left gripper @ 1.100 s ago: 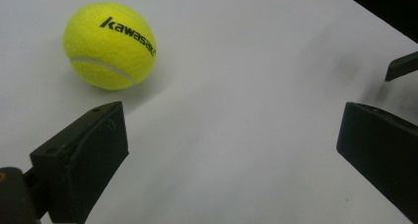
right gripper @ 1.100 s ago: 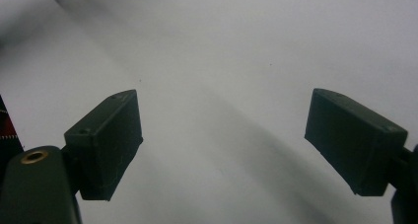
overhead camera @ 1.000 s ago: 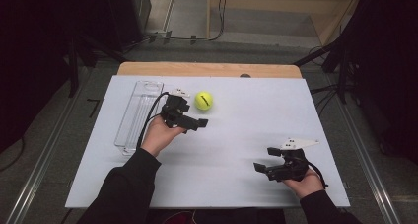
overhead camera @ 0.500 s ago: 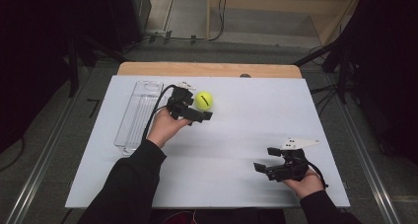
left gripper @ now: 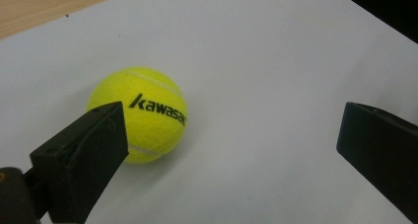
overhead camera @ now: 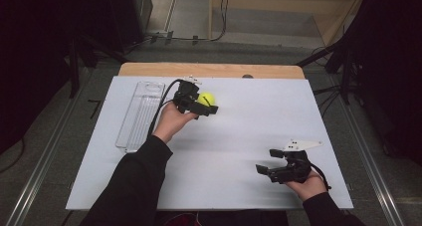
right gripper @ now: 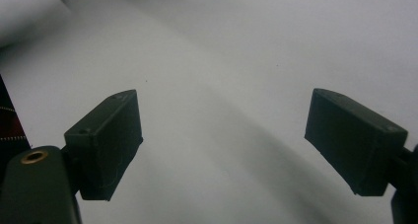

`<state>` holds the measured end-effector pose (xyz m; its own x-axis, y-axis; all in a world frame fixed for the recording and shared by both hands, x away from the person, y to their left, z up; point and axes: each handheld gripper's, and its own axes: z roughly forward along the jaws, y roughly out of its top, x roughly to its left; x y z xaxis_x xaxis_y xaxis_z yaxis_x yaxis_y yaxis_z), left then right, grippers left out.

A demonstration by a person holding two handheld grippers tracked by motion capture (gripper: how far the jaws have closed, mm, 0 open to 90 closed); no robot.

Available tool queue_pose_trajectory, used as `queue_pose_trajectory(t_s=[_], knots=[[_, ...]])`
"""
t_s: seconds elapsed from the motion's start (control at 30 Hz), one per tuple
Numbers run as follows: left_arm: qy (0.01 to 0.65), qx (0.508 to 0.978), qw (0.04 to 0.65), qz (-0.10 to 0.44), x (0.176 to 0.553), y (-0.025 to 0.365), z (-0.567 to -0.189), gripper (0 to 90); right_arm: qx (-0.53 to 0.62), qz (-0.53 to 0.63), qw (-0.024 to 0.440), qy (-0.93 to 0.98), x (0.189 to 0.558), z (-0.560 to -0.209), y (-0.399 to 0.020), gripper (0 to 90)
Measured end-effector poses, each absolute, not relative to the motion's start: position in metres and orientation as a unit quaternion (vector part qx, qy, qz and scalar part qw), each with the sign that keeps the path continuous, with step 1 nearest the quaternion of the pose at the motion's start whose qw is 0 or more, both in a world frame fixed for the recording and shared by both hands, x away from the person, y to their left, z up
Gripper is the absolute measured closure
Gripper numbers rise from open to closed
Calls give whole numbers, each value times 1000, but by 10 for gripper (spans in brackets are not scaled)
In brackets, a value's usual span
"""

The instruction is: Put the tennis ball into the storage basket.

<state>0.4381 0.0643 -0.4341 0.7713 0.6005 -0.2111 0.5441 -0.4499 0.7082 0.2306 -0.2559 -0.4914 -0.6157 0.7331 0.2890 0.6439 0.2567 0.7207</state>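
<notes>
- Left tool point(overhead camera: 206, 105): I hold it at the far side of the white worktop point(overhead camera: 259, 126), its jaws spread wide and nothing gripped. In the left gripper view the tennis ball point(left gripper: 138, 113) sits close against the near jaw, well apart from the other, so I judge the approach off-centre and in need of a sideways correction before closing.
- Tennis ball point(overhead camera: 206, 99): it rests on the worktop near the far edge, just beside the left tool. Its printed brand name faces the left gripper's camera. Being round and free on a smooth surface, it could roll if one jaw nudges it first.
- Clear plastic tray point(overhead camera: 141, 114): long and narrow, it lies left of my left hand point(overhead camera: 171, 122). I take it as the likely destination for the ball, placed within reach of the same arm.
- Right tool point(overhead camera: 271, 170): released, jaws apart over bare worktop point(right gripper: 236, 61), parked near the front edge, well clear of the work.
</notes>
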Motion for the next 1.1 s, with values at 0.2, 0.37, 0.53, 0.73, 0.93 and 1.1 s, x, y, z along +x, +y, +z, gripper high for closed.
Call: queue_pose_trajectory(t_s=[0.2,0.37,0.53,0.73,0.93,1.1], knots=[[343,852,394,38,450,60,-436,0,435,428,52,790,230,-491,-256,124],[359,843,400,41,459,61,-441,0,435,428,52,791,230,-491,-256,125],[362,844,394,42,467,58,-441,0,435,428,52,791,230,-491,-256,124],[356,846,394,50,476,50,-443,0,434,428,52,791,230,-491,-256,125],[364,844,391,51,484,44,-448,0,433,430,51,790,230,-491,-255,124],[364,848,382,48,488,42,-455,0,432,428,51,792,229,-491,-256,125]])
